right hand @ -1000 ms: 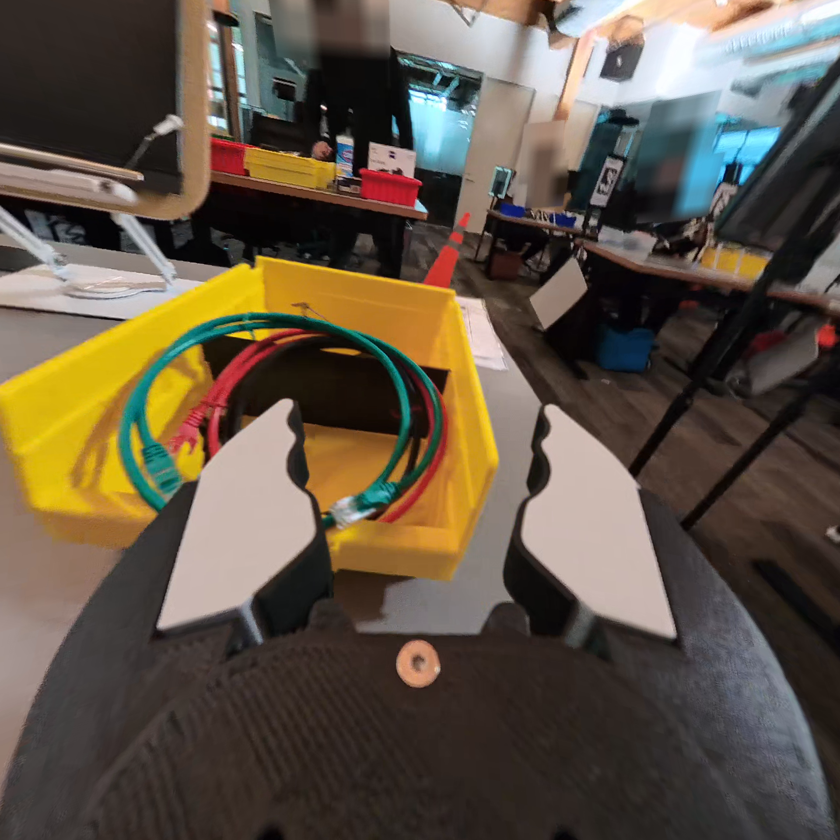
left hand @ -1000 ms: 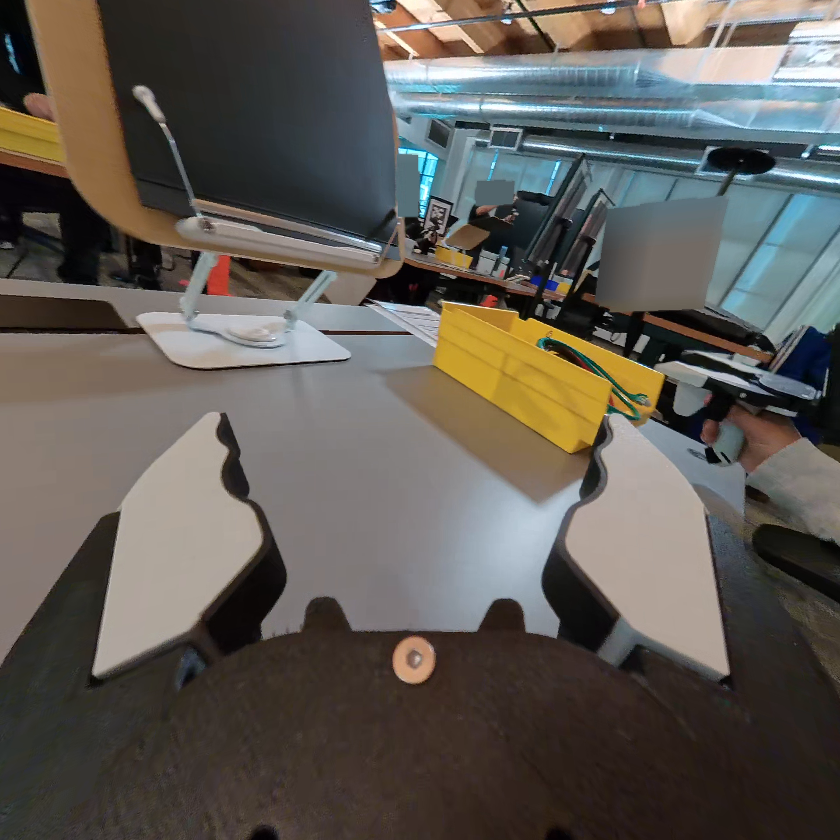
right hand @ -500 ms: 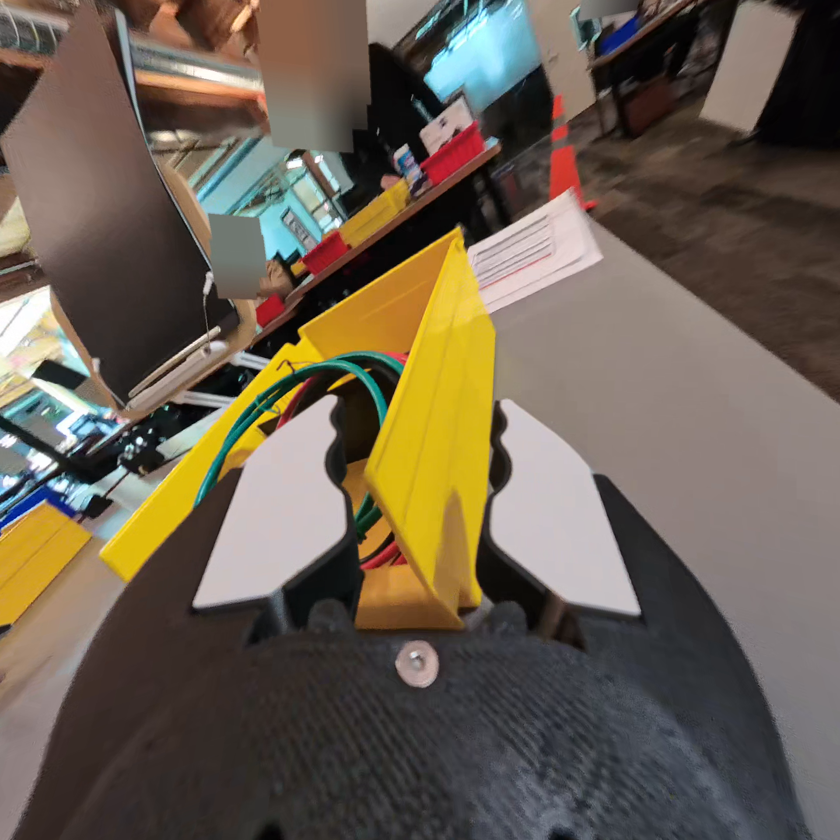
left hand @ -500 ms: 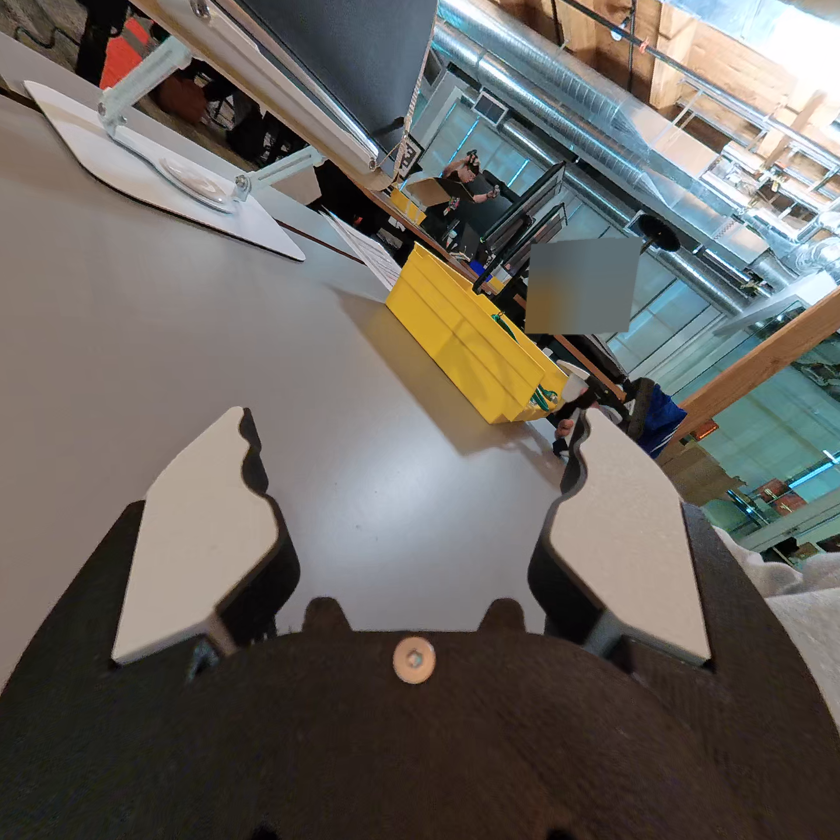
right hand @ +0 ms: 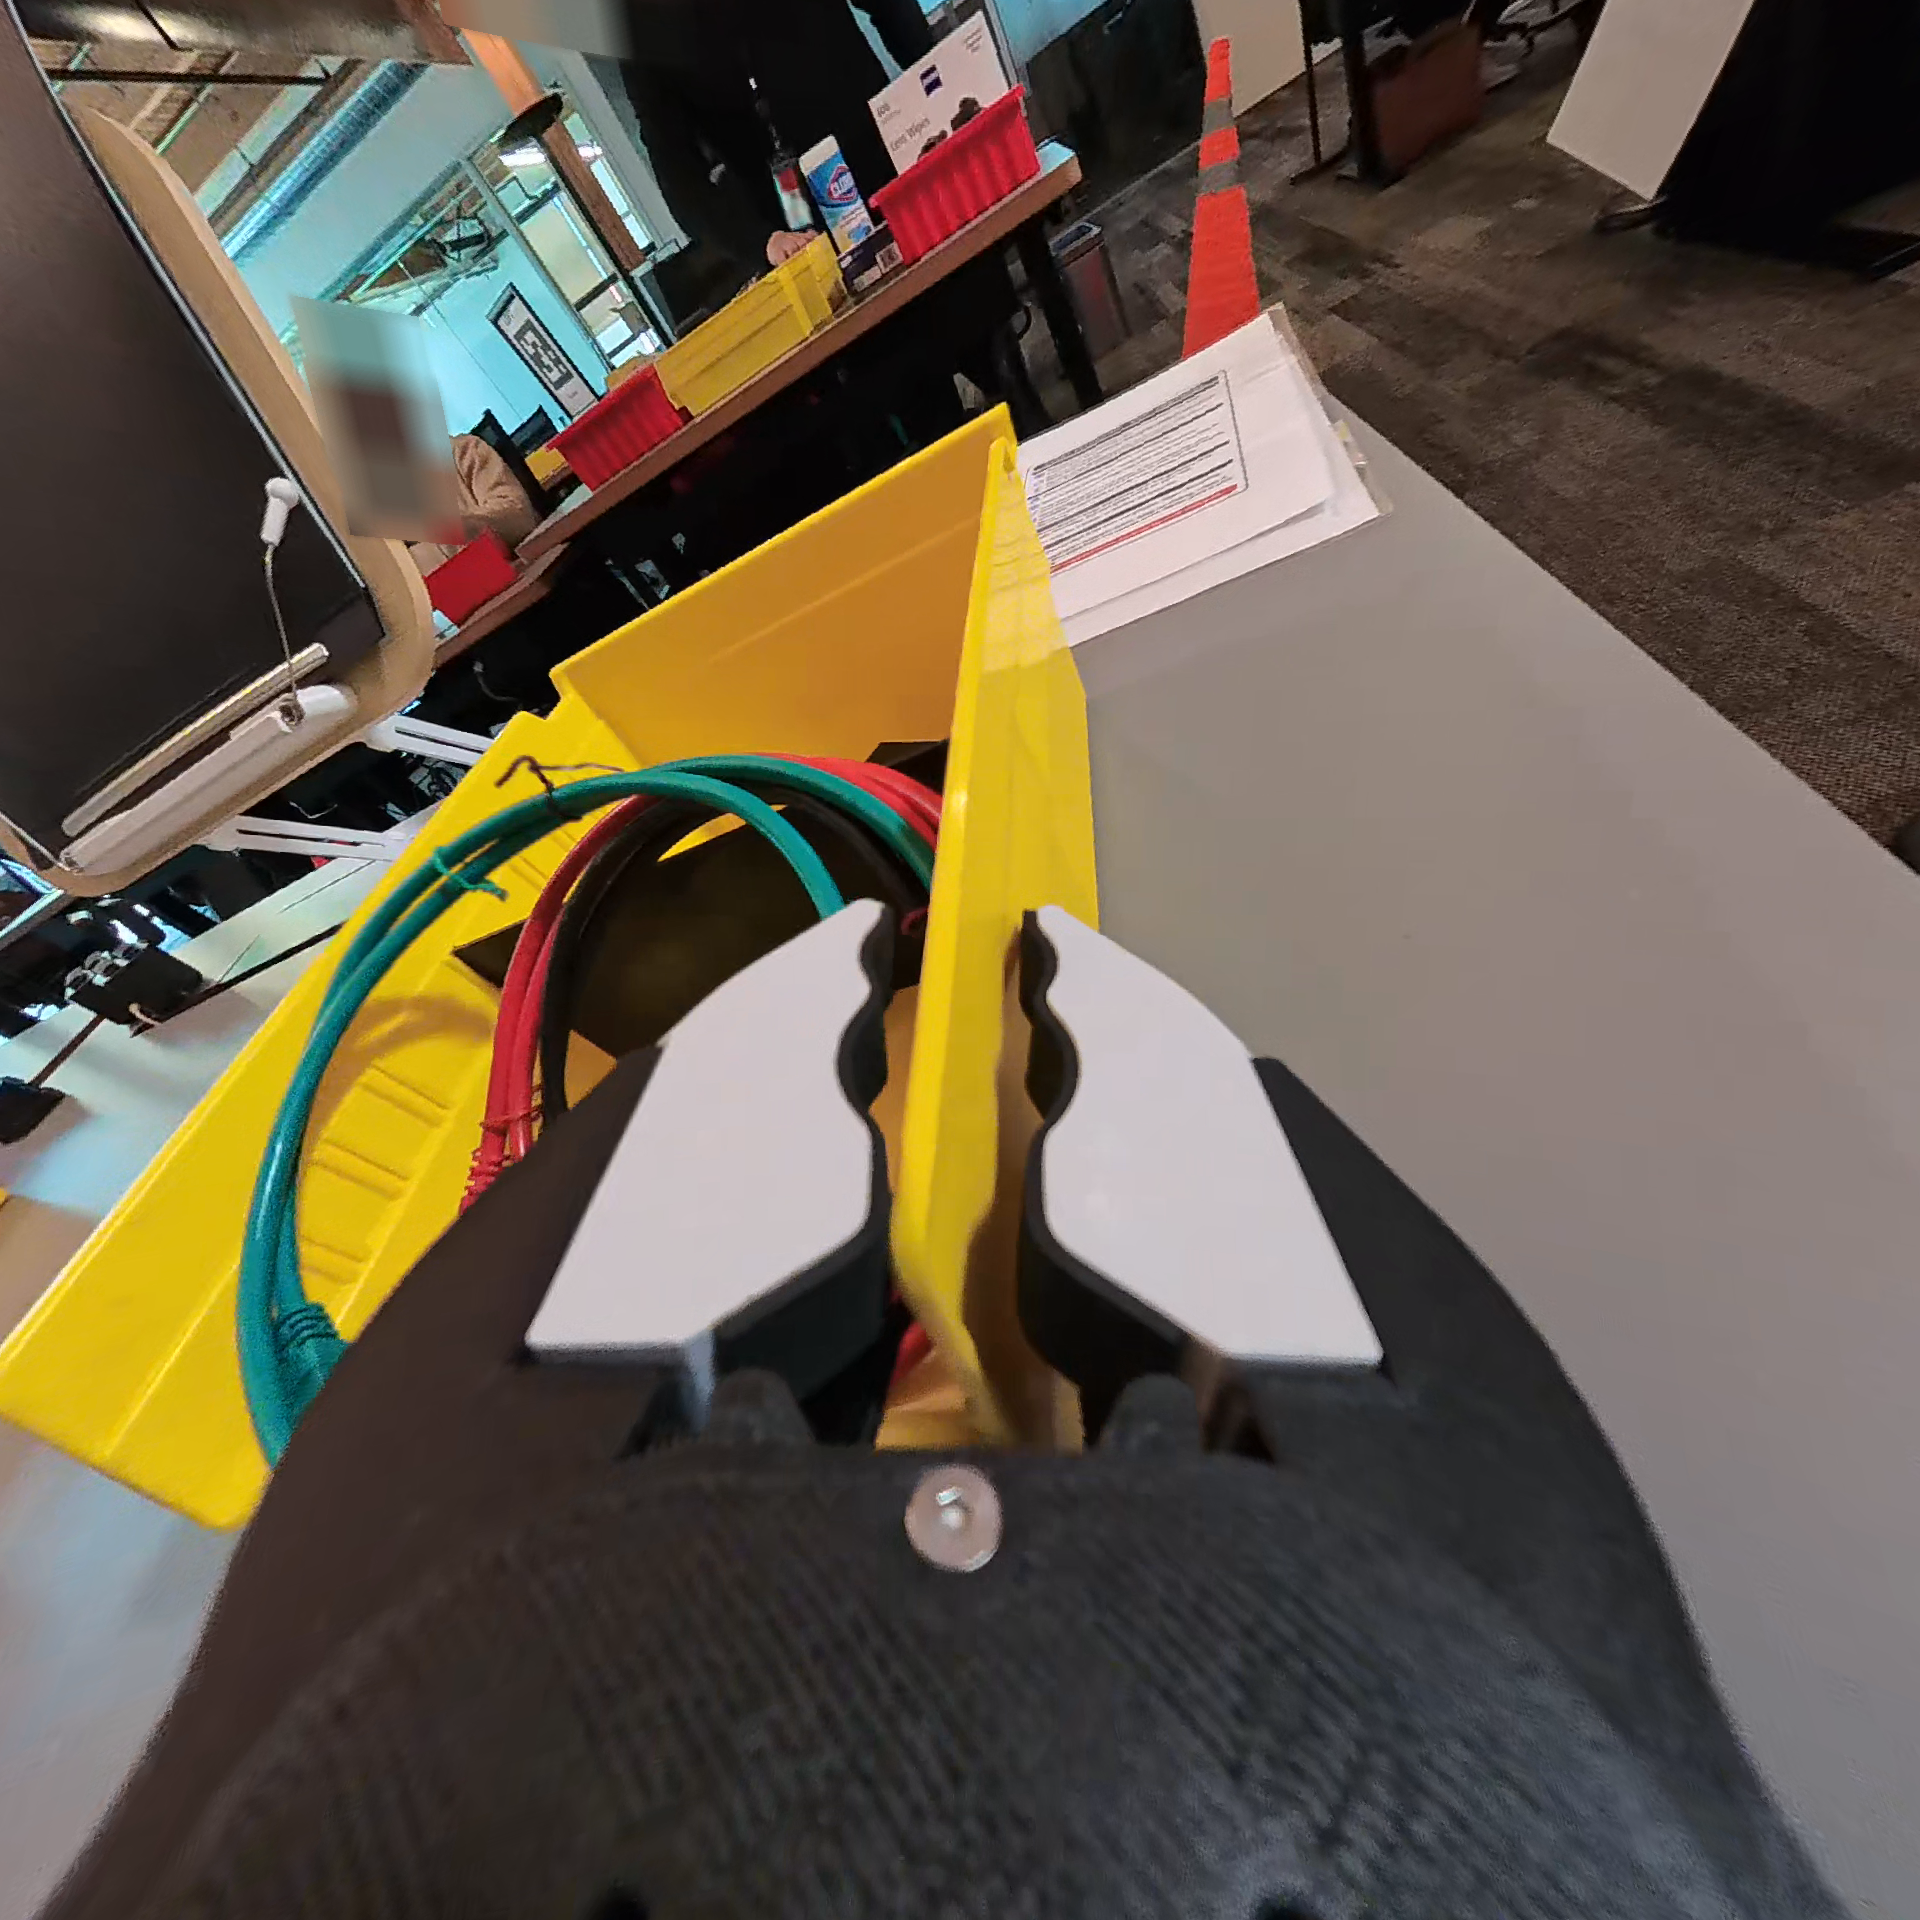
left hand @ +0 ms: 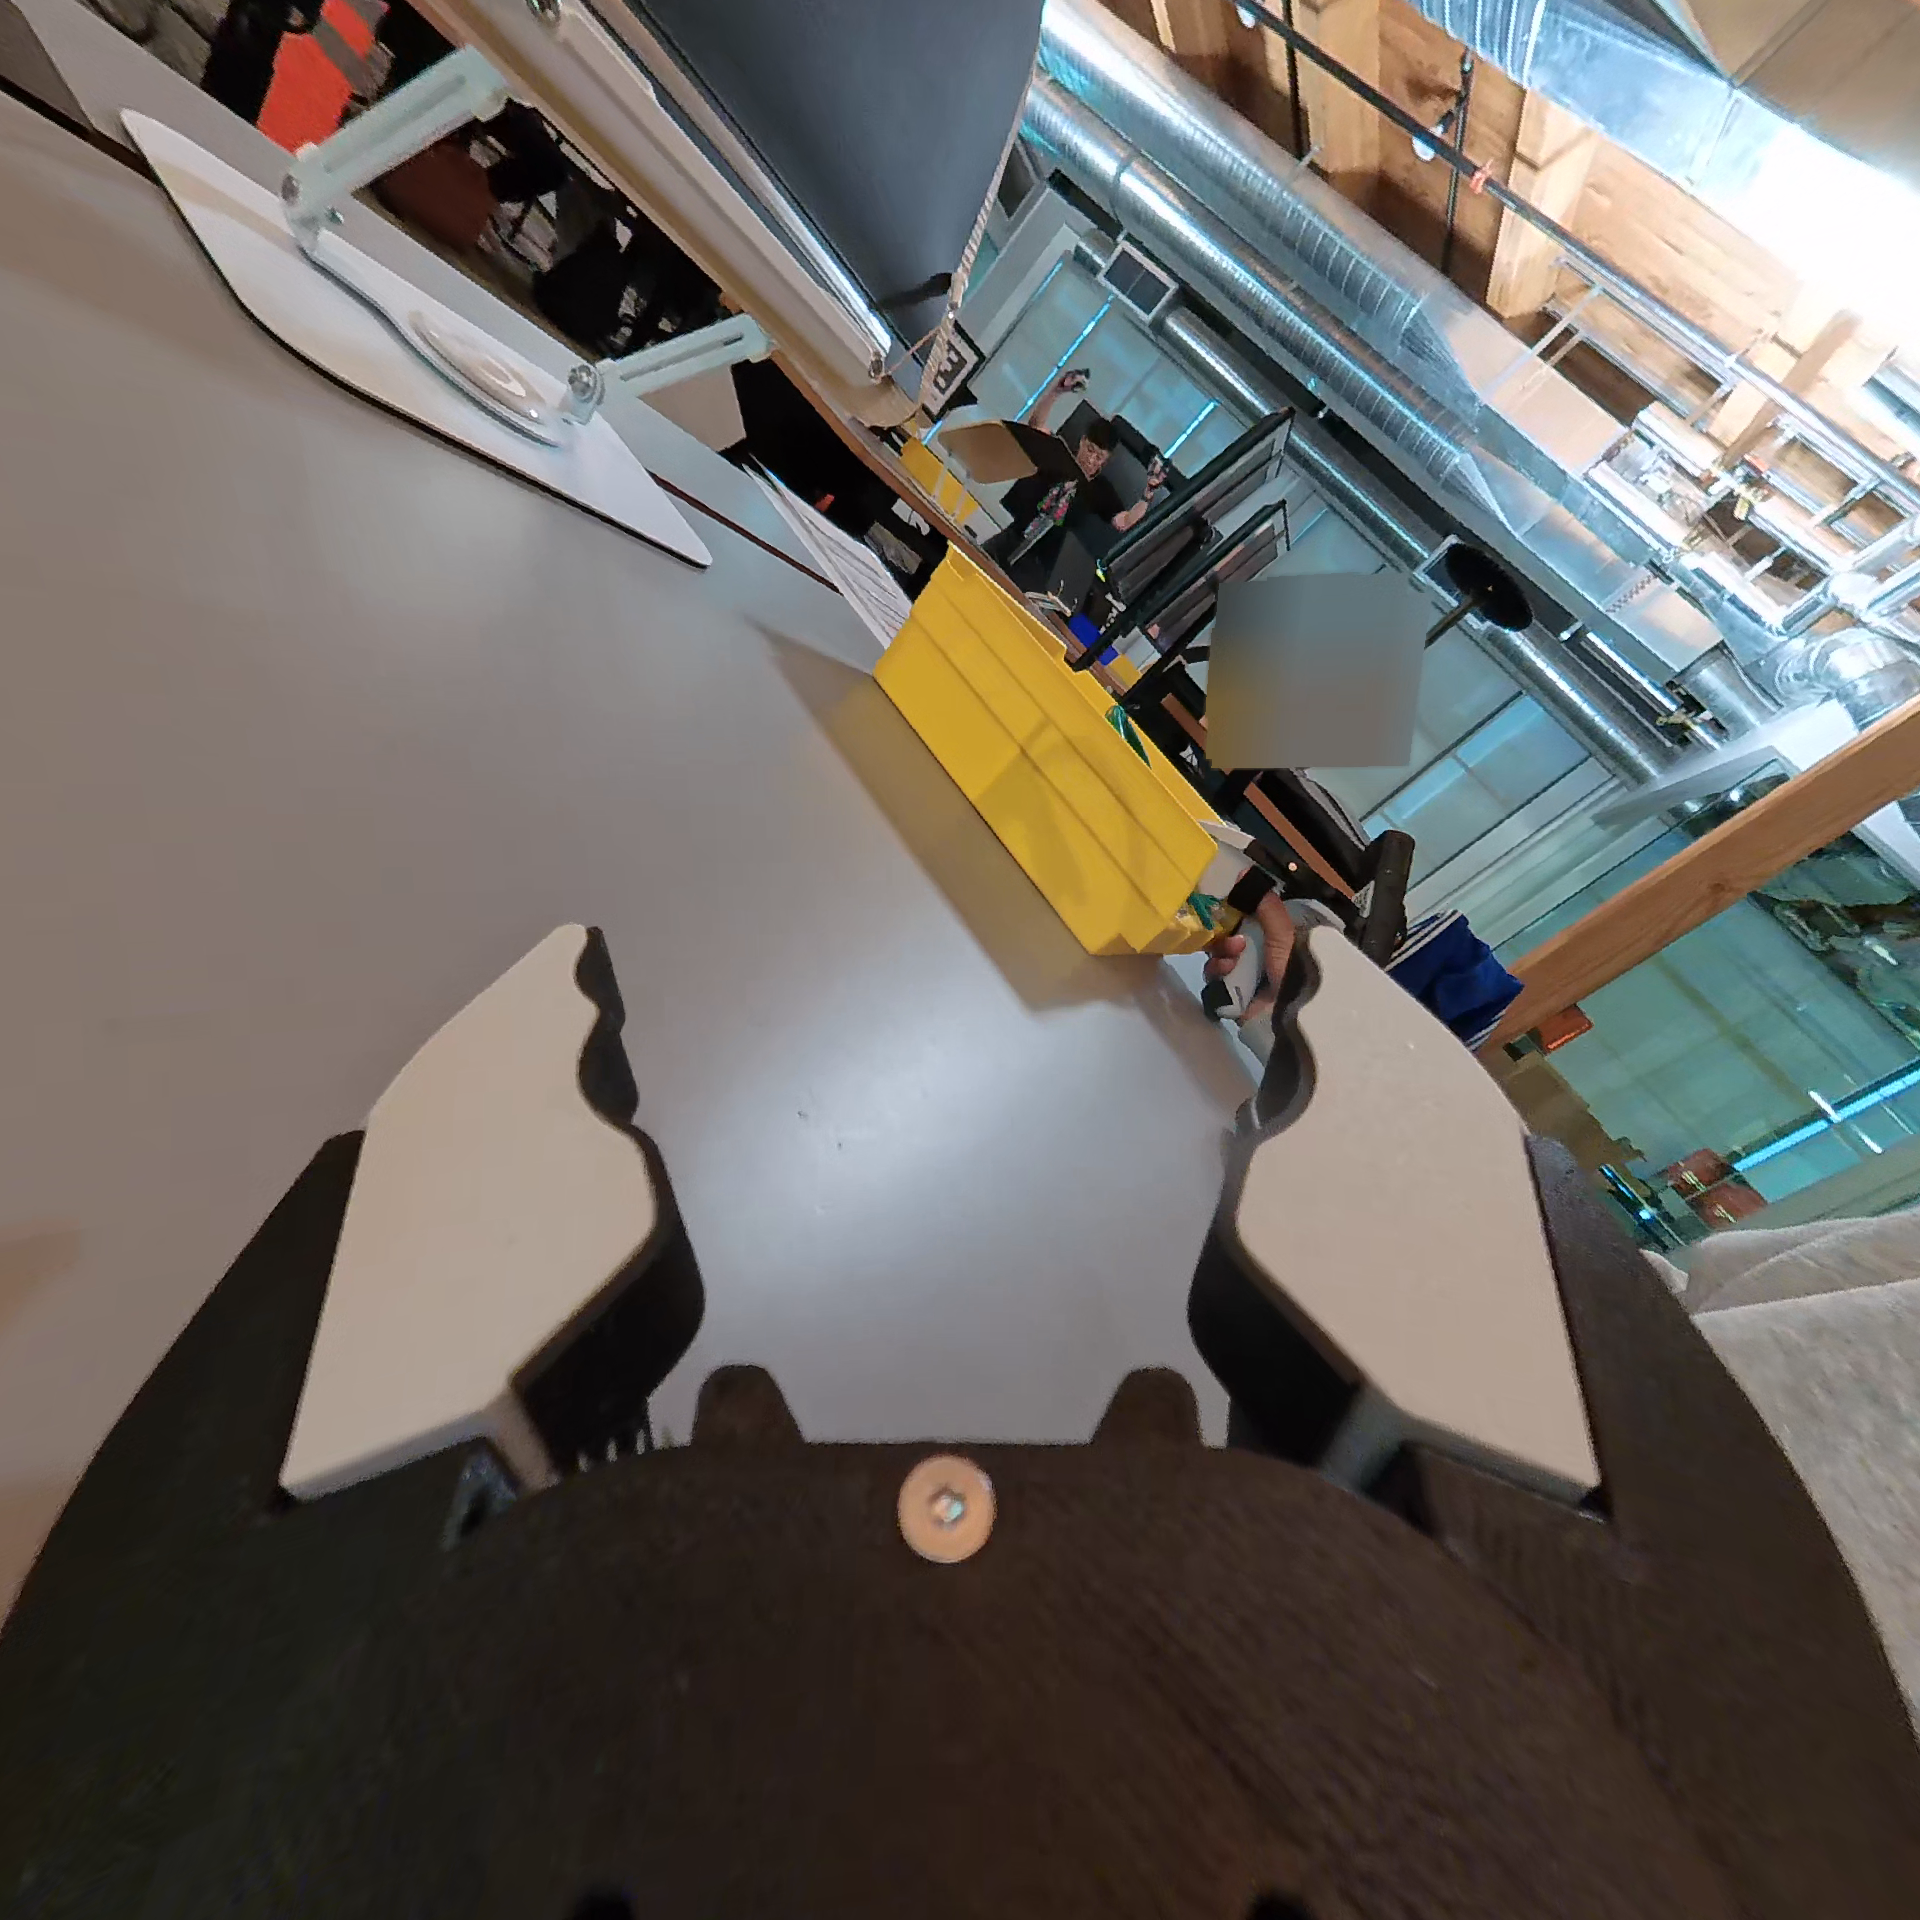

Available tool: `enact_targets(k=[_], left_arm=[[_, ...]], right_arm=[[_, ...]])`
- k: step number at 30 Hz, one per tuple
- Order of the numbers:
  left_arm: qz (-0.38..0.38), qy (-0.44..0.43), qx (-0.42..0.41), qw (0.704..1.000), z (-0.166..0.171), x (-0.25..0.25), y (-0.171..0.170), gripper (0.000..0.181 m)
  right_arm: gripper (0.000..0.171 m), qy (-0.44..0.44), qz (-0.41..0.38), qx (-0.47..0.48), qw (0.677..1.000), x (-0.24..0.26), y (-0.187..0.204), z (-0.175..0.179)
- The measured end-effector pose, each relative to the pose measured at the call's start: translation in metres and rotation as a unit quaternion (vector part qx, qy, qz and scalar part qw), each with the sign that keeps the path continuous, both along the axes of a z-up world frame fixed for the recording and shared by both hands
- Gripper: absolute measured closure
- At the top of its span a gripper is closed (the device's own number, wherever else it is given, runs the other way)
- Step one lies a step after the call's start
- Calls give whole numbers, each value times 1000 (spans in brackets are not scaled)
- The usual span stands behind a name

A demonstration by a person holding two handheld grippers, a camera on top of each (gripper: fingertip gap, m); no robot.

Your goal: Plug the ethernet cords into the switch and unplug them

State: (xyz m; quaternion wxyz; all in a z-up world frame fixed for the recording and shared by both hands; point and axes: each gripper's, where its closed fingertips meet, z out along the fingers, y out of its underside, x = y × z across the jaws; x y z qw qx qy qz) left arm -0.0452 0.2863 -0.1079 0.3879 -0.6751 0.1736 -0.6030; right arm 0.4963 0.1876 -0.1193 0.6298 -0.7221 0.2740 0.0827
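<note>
Now the right hand-held gripper [right hand: 954,940] clamps the near side wall of the yellow bin [right hand: 790,644] on the grey bench [right hand: 1455,935]. Green [right hand: 312,1049], red [right hand: 520,997] and seemingly black cords lie coiled inside. Well apart, the left hand-held gripper [left hand: 951,961] hangs wide, holding nothing.

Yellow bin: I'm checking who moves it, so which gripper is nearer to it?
Right. The right gripper has its fingers on either side of the yellow bin's side wall; the left gripper hangs open over bare table, well short of it.
</note>
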Motion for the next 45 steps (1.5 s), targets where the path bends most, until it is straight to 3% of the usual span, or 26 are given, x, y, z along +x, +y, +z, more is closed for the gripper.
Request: enact_targets(k=[7,11,15,18,21,25,27,30,34,39,45], left_arm=[[-22,2,0,1000,0,11,-4,67],[-11,14,18,1000,1,16,1,63],[36,27,53,998,7,11,16,56],[125,48,105,985,19,-11,41,49],[286,92,201,932,48,-67,72,55],[472,193,340,790,96,-163,91,65],[498,258,356,748,94,-194,104,64],[495,336,353,719,77,-224,126,58],[451,409,327,723,49,-235,144,64],[443,431,279,735,20,-252,159,43],[408,461,266,742,0,-258,165,51]], right_arm=[[163,3,-18,-4,1000,-1,-14,0],[162,14,-19,3,1000,-5,-24,0],[162,24,-21,10,999,-8,-35,1],[161,29,-20,13,999,-10,-42,3],[161,29,-22,12,999,-12,-50,5],[161,19,-22,7,1000,-16,-59,6],[161,20,-20,8,1000,-17,-61,5],[160,14,-15,6,1000,-22,-61,5],[160,12,11,5,1000,-34,-54,5],[161,4,74,-1,997,-64,-33,5],[161,-31,198,2,980,-124,-5,14]])
